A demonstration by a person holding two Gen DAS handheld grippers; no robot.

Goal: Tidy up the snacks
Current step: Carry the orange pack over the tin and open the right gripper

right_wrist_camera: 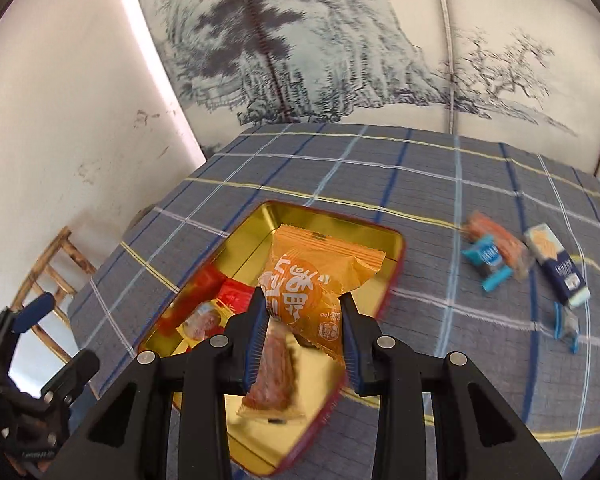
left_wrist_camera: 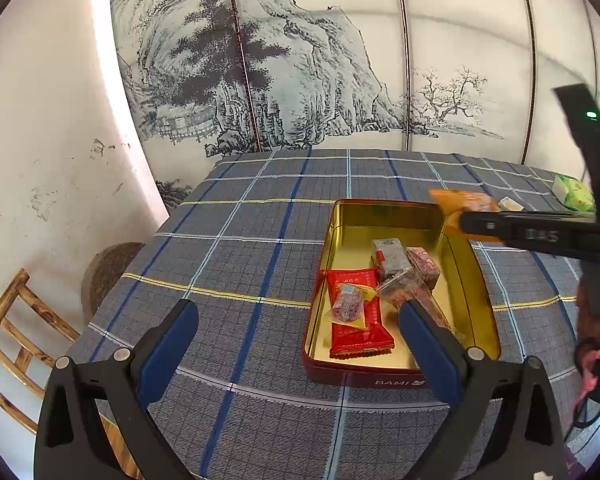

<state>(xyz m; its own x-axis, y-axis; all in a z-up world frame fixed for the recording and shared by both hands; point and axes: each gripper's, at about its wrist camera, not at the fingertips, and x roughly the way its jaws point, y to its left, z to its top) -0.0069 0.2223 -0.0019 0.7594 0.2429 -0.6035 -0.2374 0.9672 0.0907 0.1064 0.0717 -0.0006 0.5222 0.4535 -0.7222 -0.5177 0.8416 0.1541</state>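
Note:
A red tin with a gold inside (left_wrist_camera: 476, 280) lies open on the plaid tablecloth; it also shows in the right wrist view (right_wrist_camera: 256, 232). It holds a red packet (left_wrist_camera: 360, 336), a small yellow-edged packet (left_wrist_camera: 346, 306), a grey packet (left_wrist_camera: 392, 258) and clear-wrapped snacks. My right gripper (right_wrist_camera: 304, 312) is shut on an orange snack packet (right_wrist_camera: 316, 276) and holds it above the tin; the packet also shows in the left wrist view (left_wrist_camera: 460, 204). My left gripper (left_wrist_camera: 296, 332) is open and empty, above the cloth by the tin's near left side.
Loose snacks lie on the cloth right of the tin: a blue packet (right_wrist_camera: 482, 258), an orange one (right_wrist_camera: 496, 236), a dark blue and white one (right_wrist_camera: 556, 268), and a small blue one (right_wrist_camera: 566, 324). A green packet (left_wrist_camera: 576, 194) lies far right. A wooden chair (left_wrist_camera: 16, 328) stands left.

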